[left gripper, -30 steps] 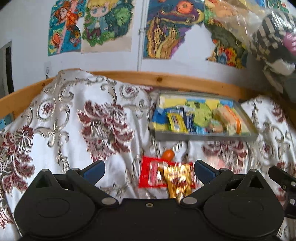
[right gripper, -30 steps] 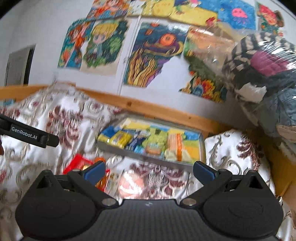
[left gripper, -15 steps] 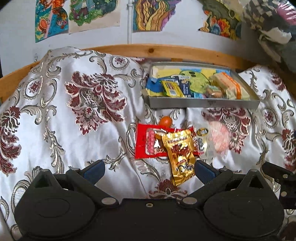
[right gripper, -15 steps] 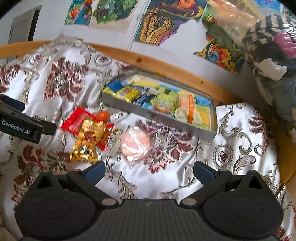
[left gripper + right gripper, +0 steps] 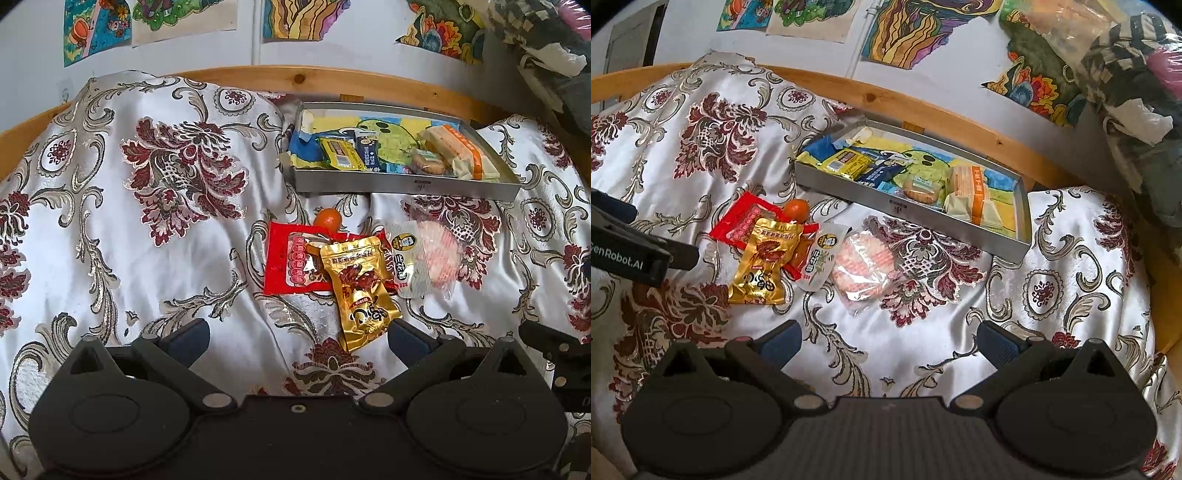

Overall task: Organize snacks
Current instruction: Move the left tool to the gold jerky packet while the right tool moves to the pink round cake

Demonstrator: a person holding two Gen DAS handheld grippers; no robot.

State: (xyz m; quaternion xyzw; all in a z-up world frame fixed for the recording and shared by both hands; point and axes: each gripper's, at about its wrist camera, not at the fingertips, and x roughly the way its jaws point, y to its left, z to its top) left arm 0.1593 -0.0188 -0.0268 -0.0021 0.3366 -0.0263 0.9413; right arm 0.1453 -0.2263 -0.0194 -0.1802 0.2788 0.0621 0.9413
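1. Silver satin with dark red flowers covers the bed (image 5: 110,258), and the loose snacks lie on it in a small heap at the centre of the left wrist view.
2. A gold packet (image 5: 360,288) lies on top of a red packet (image 5: 286,264), its lower end just above the left claw's right finger.
3. A small orange ball (image 5: 330,218) sits at 12 o'clock from the red packet, touching its upper edge (whether fruit or sweet, I cannot tell).
4. A white sachet (image 5: 406,262) lies at 3 o'clock from the gold packet, partly overlapping a clear bag with a pink round cake (image 5: 441,258) inside.
5. A grey metal tray (image 5: 406,186) stands at 12 o'clock from the heap, close to the wooden bed rail (image 5: 295,75), apart from the loose snacks.
6. In the tray lie a yellow packet (image 5: 340,153), a dark blue packet (image 5: 369,149), a wrapped biscuit (image 5: 426,166) and a cream-and-orange packet (image 5: 461,155) on a colourful lining.
7. The left claw (image 5: 297,336) is spread wide and holds nothing.
8. The right claw (image 5: 888,336) is also wide and empty, above bare bedcover at 6 o'clock from the pink cake bag.
9. Bright drawings (image 5: 916,33) hang on the wall behind the rail.
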